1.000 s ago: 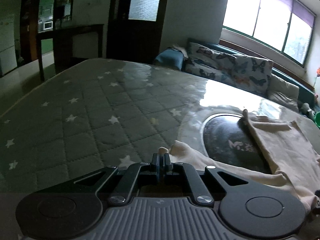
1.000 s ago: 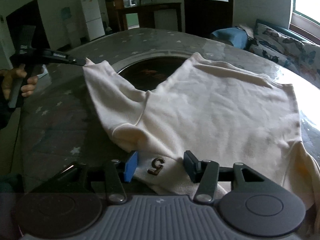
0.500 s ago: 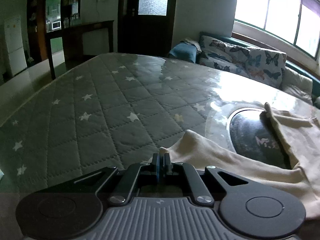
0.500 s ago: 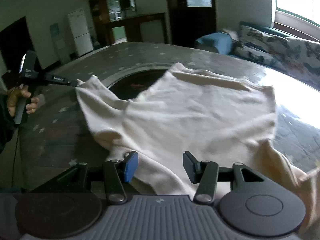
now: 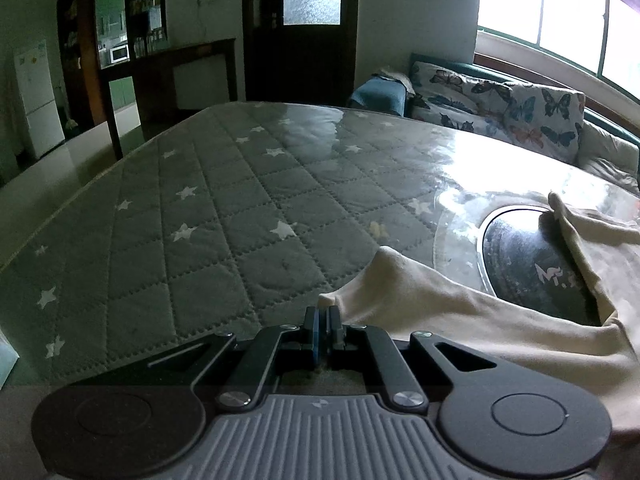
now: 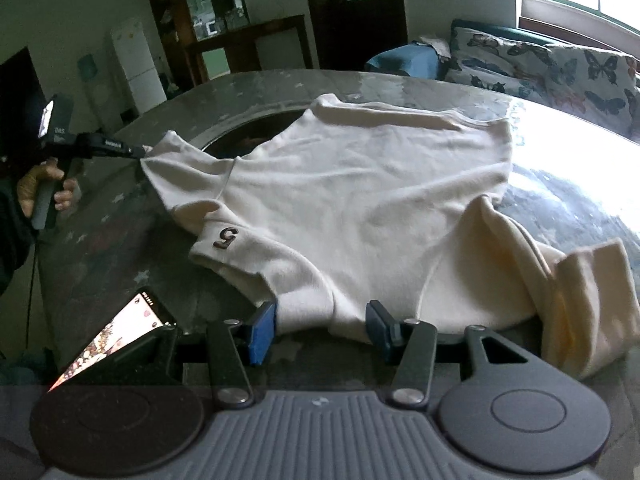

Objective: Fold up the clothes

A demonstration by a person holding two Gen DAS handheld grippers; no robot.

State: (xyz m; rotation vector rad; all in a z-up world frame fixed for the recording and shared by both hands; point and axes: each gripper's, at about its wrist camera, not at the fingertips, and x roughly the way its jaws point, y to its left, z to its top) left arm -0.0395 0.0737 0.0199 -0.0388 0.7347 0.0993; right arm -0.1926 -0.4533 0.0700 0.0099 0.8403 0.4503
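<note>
At the bench's left side the left hand-held gripper (image 6: 140, 151) pinches a sleeve tip of the cream shirt (image 6: 360, 200) spread across the bench (image 5: 224, 216), while the right hand-held gripper (image 6: 320, 328) stands half open, its pads flanking the shirt's near edge.

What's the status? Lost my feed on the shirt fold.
Left hand-held gripper shut on cream shirt sleeve tip. Right hand-held gripper open at near hem. Phone lies beside it on table.
</note>
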